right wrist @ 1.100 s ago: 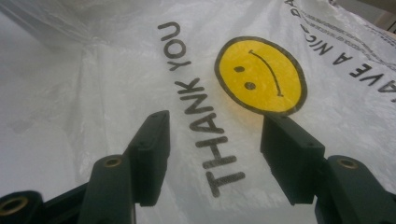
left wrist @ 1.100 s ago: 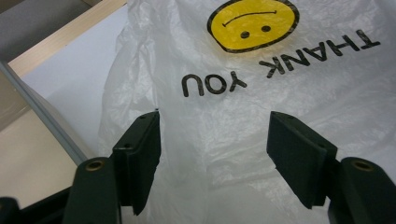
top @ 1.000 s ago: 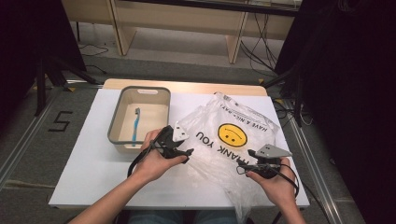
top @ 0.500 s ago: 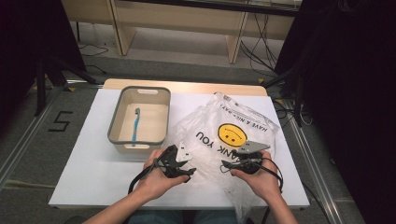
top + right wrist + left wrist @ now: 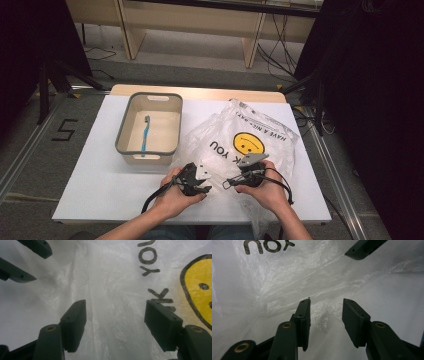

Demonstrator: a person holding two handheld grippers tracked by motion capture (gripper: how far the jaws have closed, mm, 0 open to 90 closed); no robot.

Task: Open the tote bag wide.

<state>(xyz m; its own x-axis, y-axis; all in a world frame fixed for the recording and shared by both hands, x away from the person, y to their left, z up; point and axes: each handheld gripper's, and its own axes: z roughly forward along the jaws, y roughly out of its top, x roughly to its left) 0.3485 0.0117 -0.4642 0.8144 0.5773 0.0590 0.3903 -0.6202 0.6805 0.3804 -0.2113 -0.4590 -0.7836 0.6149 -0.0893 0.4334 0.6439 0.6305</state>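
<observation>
A crinkled translucent white plastic bag (image 5: 272, 125) with a yellow smiley face and "THANK YOU" print lies on the right half of the white table (image 5: 100, 185). My left gripper (image 5: 206, 184) and right gripper (image 5: 227, 182) face each other, tips close together, at the bag's near left edge. In the left gripper view, my left gripper (image 5: 325, 302) is open, with a raised fold of the bag (image 5: 287, 277) between its jaws. My right gripper (image 5: 115, 305) is open over the flat film of the bag (image 5: 112, 270), beside the printed letters.
A grey-rimmed basket (image 5: 122, 135) stands at the table's left rear, with a blue toothbrush (image 5: 145, 135) lying inside. The table's near edge is just behind my hands. Cables trail from both grippers.
My left gripper has pulled back toward the near edge. The right gripper has moved left, so the two tips now nearly meet at the bag's near left edge.
</observation>
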